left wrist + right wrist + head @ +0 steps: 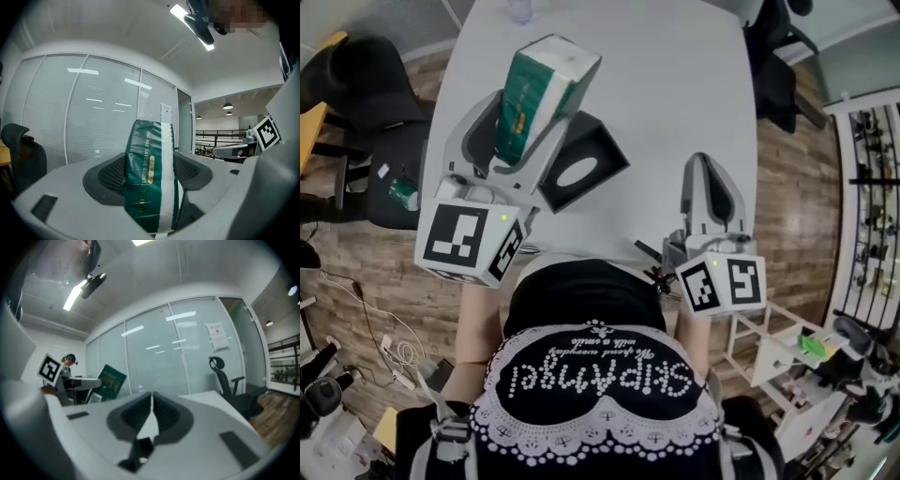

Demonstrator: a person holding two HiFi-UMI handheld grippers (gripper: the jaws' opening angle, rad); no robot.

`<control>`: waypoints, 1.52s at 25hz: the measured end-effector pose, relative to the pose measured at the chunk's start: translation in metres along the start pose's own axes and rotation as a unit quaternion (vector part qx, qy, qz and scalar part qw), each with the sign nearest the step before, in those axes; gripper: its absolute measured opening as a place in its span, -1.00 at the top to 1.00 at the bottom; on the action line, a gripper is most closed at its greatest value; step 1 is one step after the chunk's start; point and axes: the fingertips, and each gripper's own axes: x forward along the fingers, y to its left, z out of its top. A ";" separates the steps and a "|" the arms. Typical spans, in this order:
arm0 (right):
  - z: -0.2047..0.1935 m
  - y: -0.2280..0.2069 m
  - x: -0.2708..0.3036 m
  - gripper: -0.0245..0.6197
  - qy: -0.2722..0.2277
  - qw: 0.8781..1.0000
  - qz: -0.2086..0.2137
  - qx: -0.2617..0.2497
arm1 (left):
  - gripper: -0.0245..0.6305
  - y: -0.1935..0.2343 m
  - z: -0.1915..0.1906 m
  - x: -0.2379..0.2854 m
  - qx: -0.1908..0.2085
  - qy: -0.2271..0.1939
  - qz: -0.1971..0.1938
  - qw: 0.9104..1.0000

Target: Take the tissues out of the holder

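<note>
Above the worktop (675, 84): the green tissue pack (546, 89) is clamped by the left hand-held gripper (152, 180), outside the black holder (595, 141) lying just beside it.
Right hand-held gripper (705, 164): jaws are pressed together, and nothing is held.
Advice: the pack is best kept firmly clamped and lowered flat onto bare worktop.

My black top (581, 300) has white lace trim; my grey left gripper (534, 108) and right gripper (706, 161) bear black-and-white marker cubes (469, 246).

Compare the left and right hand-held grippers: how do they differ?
The left hand-held gripper is shut on the green tissue pack; the right hand-held gripper is shut on nothing. The left is held farther forward, by the black holder; the right is nearer the person. Both carry a marker cube.
</note>
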 end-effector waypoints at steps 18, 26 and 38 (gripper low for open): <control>0.033 -0.010 -0.021 0.81 -0.041 0.998 -0.030 -0.023 | -0.11 0.028 0.040 -0.064 -0.019 -0.069 0.075 0.995; 0.028 -0.020 -0.038 0.81 -0.031 0.999 -0.033 -0.028 | -0.11 0.027 0.034 -0.088 -0.025 -0.080 0.103 0.991; 0.012 -0.011 -0.040 0.81 -0.020 0.999 -0.027 -0.027 | -0.11 0.032 0.000 -0.109 -0.031 -0.063 0.111 0.991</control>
